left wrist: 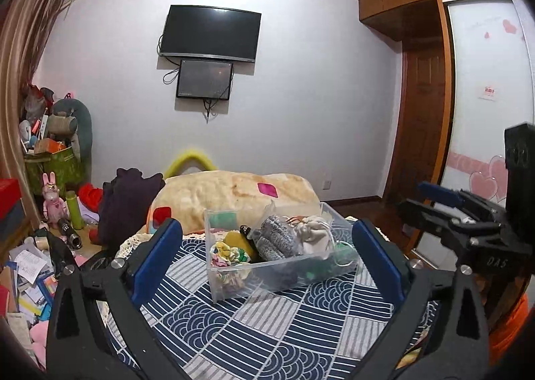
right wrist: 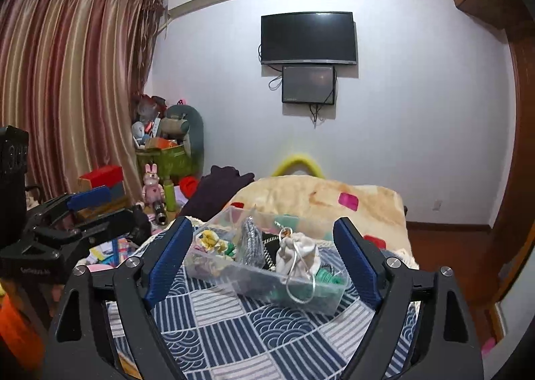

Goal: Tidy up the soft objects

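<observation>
Two grippers hover above a small table covered by a blue-and-white patterned cloth (left wrist: 267, 323), both empty. The left gripper (left wrist: 267, 259) has its blue fingers (left wrist: 157, 256) spread wide, framing the clear plastic bin (left wrist: 277, 283); the right gripper (right wrist: 264, 259) is likewise spread, its fingers (right wrist: 167, 259) apart and clear of the bin's walls. The bin stands toward the far edge of the table, just before a cream blanket (left wrist: 234, 193). It already holds the soft objects: a white drawstring pouch (right wrist: 297, 256) with its cord looping over the near wall, a grey knitted piece (left wrist: 277, 239) upright at the middle, a floral fabric bundle (left wrist: 227, 254) at the left end, a yellow item (left wrist: 235, 239) behind it, and something green (right wrist: 329, 279) at the right end. No loose soft object shows on the cloth itself, so the sorting appears largely complete.

If anything remains, it is probably tidying the contents. To do that well, one gripper should steady the light bin by a wall while the other descends from above, fingers aligned across the chosen item. The pouch is best pinched at its gathered neck, not by the cord, which could snag the rim and tip the bin. Knitted fabric will compress, so close fully before lifting.
</observation>
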Action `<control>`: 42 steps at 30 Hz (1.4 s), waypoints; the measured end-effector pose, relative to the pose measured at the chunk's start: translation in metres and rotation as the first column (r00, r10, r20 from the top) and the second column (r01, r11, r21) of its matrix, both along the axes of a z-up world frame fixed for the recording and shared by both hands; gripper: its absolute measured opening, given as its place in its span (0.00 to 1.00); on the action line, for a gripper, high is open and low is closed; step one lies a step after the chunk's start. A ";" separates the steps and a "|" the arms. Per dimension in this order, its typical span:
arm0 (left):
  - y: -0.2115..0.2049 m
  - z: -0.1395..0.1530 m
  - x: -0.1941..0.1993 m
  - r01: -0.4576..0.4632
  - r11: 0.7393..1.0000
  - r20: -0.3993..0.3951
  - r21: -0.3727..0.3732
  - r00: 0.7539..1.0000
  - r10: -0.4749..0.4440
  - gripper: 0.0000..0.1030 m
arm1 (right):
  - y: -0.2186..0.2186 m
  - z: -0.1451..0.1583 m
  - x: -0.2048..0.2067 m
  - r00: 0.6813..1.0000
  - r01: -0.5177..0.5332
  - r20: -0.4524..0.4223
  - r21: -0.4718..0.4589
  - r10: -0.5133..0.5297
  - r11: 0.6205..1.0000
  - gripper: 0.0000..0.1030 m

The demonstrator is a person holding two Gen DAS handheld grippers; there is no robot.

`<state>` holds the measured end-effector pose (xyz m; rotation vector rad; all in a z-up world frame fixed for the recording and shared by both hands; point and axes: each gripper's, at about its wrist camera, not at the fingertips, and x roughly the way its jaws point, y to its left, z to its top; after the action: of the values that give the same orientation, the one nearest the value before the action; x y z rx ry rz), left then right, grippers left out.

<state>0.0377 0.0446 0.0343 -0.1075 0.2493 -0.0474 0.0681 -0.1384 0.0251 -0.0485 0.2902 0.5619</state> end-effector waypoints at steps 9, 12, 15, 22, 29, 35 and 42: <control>-0.006 -0.004 -0.006 0.016 1.000 -0.008 -0.010 1.000 -0.016 1.00 | -0.007 -0.009 -0.006 0.999 0.032 -0.012 0.009 -0.032 0.999 0.83; -0.008 -0.005 -0.006 0.016 1.000 -0.008 -0.006 1.000 -0.016 1.00 | -0.008 -0.009 -0.009 1.000 0.027 -0.005 0.010 -0.027 1.000 0.83; -0.009 -0.007 -0.005 0.018 1.000 -0.014 -0.006 1.000 -0.018 1.00 | -0.007 -0.010 -0.009 1.000 0.023 -0.007 0.009 -0.023 1.000 0.83; -0.007 -0.011 -0.004 0.014 1.000 -0.023 -0.014 1.000 -0.015 1.00 | -0.006 -0.013 -0.006 1.000 0.022 -0.021 0.009 -0.021 1.000 0.83; -0.003 -0.012 -0.003 0.009 1.000 -0.033 -0.028 0.999 -0.010 1.00 | -0.005 -0.013 -0.006 1.000 0.021 -0.022 0.008 -0.020 1.000 0.83; -0.004 -0.012 -0.003 0.003 1.000 -0.030 -0.026 1.000 -0.004 1.00 | -0.005 -0.014 -0.005 0.999 0.024 -0.025 0.012 -0.024 1.000 0.83; -0.004 -0.011 -0.005 -0.002 1.000 -0.026 -0.020 1.000 0.001 1.00 | -0.007 -0.014 -0.006 0.999 0.030 -0.022 0.018 -0.029 0.999 0.84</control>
<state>0.0323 0.0410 0.0229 -0.1282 0.2749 -0.0472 0.0616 -0.1450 0.0106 -0.0199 0.3068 0.5360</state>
